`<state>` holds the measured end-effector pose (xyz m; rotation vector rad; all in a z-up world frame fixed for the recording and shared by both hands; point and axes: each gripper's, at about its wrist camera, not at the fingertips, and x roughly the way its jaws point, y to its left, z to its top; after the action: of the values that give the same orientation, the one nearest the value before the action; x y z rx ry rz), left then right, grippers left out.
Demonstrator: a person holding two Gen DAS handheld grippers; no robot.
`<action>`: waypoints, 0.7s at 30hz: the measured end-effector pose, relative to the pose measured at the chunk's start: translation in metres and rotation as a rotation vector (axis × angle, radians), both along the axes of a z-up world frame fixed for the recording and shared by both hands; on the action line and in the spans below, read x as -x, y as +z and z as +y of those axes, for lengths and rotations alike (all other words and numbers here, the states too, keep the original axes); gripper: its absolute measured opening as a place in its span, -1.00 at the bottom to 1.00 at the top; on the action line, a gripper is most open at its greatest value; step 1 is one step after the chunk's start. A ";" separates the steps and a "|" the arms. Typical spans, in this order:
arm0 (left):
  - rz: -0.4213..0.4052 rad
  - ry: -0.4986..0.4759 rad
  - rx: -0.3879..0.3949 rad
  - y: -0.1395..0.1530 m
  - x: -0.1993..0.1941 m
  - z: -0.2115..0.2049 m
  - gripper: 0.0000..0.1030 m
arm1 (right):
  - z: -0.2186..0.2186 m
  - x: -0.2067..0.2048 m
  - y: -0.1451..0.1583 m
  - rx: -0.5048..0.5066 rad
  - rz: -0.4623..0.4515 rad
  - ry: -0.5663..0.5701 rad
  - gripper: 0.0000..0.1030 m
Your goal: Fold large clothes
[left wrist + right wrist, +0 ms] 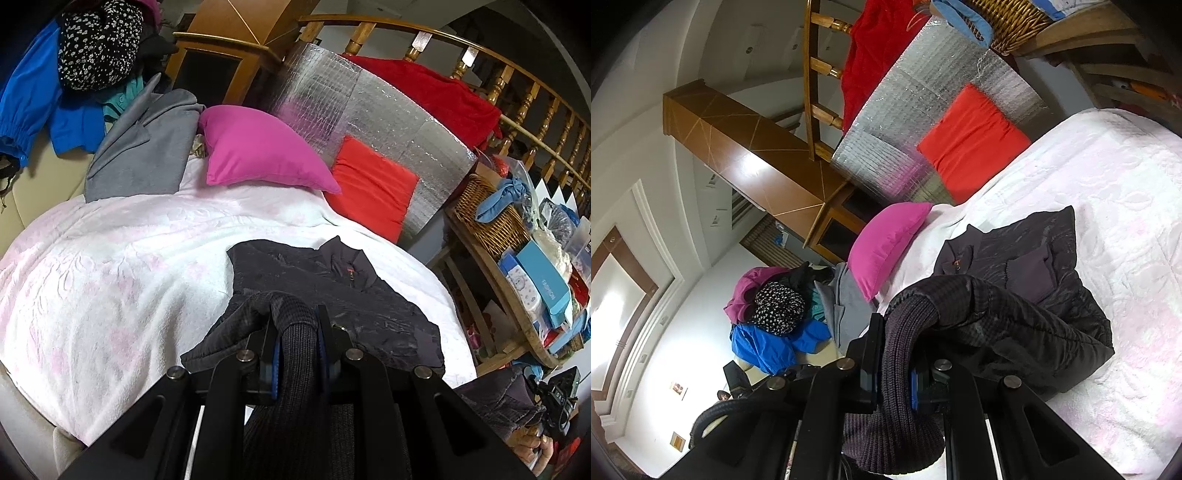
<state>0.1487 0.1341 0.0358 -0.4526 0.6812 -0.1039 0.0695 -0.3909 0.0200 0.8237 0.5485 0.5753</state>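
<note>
Dark jacket [325, 291] gripped at its ribbed hem on the bed [110, 266]

The ribbed knit edge is clamped by the left hand-held gripper [297, 332] and likewise by the right hand-held gripper [894, 354]. The rest of the jacket is spread on the white-pink blanket, near a magenta pillow [255, 147].

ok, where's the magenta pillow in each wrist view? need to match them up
Left wrist: magenta pillow sits upper centre, at the far end of the white blanket, beyond the dark jacket.
Right wrist: magenta pillow sits at centre, left of the dark jacket; the view is rolled sideways.
Shared landmark: the red cushion leaning on the silver foil panel.
</note>
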 end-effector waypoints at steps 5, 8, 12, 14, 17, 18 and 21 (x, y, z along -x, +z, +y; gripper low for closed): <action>0.008 0.004 -0.003 -0.001 -0.001 0.001 -0.67 | 0.001 0.001 0.000 0.005 0.001 -0.004 -0.77; 0.007 0.004 -0.004 -0.001 -0.002 0.000 -0.67 | 0.002 0.000 0.001 0.004 0.003 -0.009 -0.77; 0.007 0.007 -0.011 0.000 -0.003 -0.001 -0.67 | 0.002 0.000 0.001 0.004 0.003 -0.012 -0.77; 0.008 0.007 -0.014 -0.001 -0.003 -0.002 -0.67 | 0.001 0.000 0.000 0.006 0.004 -0.013 -0.77; 0.008 0.008 -0.017 0.000 -0.003 -0.003 -0.67 | 0.000 0.000 0.000 0.006 0.005 -0.016 -0.77; 0.008 0.008 -0.021 0.001 -0.003 -0.004 -0.67 | 0.000 0.000 0.000 0.006 0.005 -0.016 -0.77; 0.009 0.009 -0.025 0.002 -0.004 -0.005 -0.67 | 0.000 -0.001 0.000 0.006 0.006 -0.018 -0.77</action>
<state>0.1524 0.1293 0.0373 -0.4318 0.6886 -0.0847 0.0704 -0.3908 0.0198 0.8240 0.5477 0.5551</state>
